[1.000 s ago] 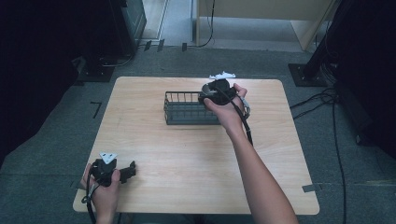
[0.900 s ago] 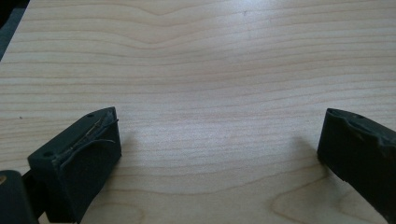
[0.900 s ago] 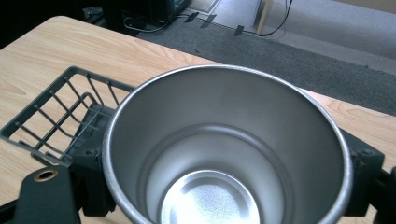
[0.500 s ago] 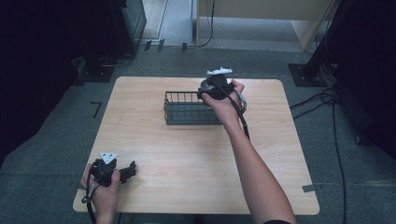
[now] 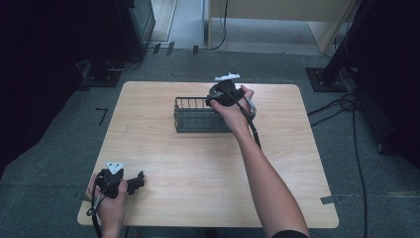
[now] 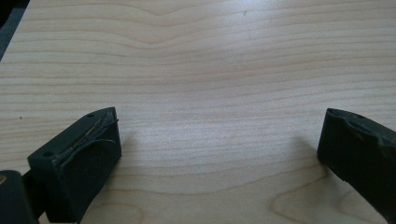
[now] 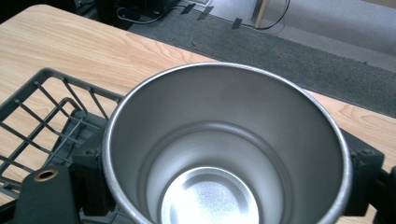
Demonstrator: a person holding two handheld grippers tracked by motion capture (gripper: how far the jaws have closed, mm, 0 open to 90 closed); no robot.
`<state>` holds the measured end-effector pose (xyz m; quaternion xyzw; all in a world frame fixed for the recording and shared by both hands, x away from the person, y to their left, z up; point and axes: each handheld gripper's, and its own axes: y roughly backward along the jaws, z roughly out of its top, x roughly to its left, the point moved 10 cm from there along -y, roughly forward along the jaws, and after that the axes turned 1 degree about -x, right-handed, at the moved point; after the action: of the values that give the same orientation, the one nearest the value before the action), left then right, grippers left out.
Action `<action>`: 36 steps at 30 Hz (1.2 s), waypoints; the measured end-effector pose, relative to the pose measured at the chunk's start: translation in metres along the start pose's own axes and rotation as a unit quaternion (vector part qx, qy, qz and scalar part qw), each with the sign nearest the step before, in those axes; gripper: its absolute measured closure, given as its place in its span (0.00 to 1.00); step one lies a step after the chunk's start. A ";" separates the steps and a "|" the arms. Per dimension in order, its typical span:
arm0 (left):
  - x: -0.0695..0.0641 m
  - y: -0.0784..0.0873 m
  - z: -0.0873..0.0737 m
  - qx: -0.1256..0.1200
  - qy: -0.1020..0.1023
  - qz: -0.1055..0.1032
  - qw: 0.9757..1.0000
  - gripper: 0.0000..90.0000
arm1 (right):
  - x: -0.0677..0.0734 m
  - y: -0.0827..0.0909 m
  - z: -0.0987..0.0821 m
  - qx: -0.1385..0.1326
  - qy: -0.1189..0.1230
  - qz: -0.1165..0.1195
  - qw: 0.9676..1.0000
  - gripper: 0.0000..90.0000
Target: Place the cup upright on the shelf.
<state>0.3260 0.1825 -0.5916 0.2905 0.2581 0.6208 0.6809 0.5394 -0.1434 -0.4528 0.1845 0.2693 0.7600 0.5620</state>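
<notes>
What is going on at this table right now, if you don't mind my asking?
A person works with a gripper in each hand. The right gripper is clamped on an empty steel cup, held upright at the right end of a dark wire basket. The left gripper rests open on the wooden table near its front left corner, holding nothing.

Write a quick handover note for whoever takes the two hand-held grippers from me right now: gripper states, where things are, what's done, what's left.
Right hand-held gripper: shut on the steel cup, one jaw on each side of the cup. The cup is upright, empty, and held at the right end of the wire basket.
Left hand-held gripper: open, holding nothing, resting low over the table near its front left corner.
Done: the cup is gripped and is at the basket.
Left: probably lower the cup into the basket, or lift it clear. I cannot tell which, nor whether the cup's base touches the basket floor. Then release.
</notes>
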 end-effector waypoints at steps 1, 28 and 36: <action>0.000 0.000 0.000 0.000 0.000 0.000 1.000 0.00 | 0.001 -0.001 -0.001 0.001 0.000 0.000 1.000 0.17; 0.000 0.000 0.000 0.000 0.000 0.000 1.000 0.00 | 0.011 -0.018 -0.028 0.027 0.007 0.005 1.000 0.17; 0.000 0.000 0.000 0.000 0.000 0.000 1.000 0.00 | 0.010 -0.020 -0.033 0.036 0.007 0.007 0.999 0.17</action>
<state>0.3259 0.1825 -0.5916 0.2905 0.2580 0.6208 0.6809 0.5317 -0.1362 -0.4913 0.2009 0.2994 0.7548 0.5480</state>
